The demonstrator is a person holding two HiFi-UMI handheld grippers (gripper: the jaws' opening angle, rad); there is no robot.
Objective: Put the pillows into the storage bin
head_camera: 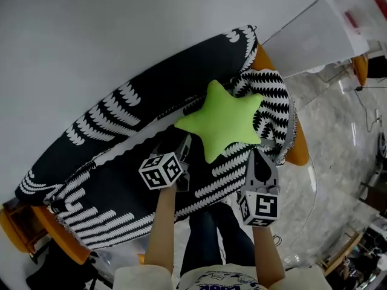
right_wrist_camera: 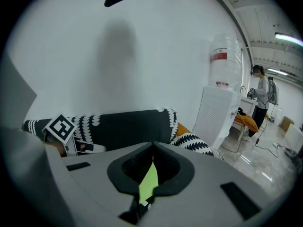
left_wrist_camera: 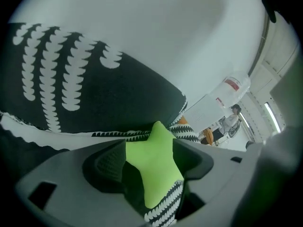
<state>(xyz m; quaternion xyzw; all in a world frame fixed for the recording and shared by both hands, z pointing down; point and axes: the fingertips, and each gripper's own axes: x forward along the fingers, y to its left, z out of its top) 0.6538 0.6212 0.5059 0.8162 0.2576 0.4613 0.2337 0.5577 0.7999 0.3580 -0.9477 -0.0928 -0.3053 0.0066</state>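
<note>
The left gripper is standing with its fingers spread wide, close to as far as they go, and one arm of the green star pillow is showing in the gap between them; the pads are not pressing on it, and whether either pad is brushing the fabric cannot be told. The right gripper is holding its fingers closed, tips meeting, and they are pinching a thin edge of the same pillow, which is showing as a narrow green sliver between the dark pads. In the head view this gripper is reaching the pillow at its lower right arm, while the left one is coming in at the lower left. The pillow is sitting over the seat of the sofa, toward its right end, against the black-and-white patterned cover. Counting: one star pillow is showing, two grippers are working on it, and each is carrying one of the two marker cubes. One sofa is filling the middle of the scene. Beyond its right end one water dispenser is standing with one bottle on top, and one person is standing farther back.
</note>
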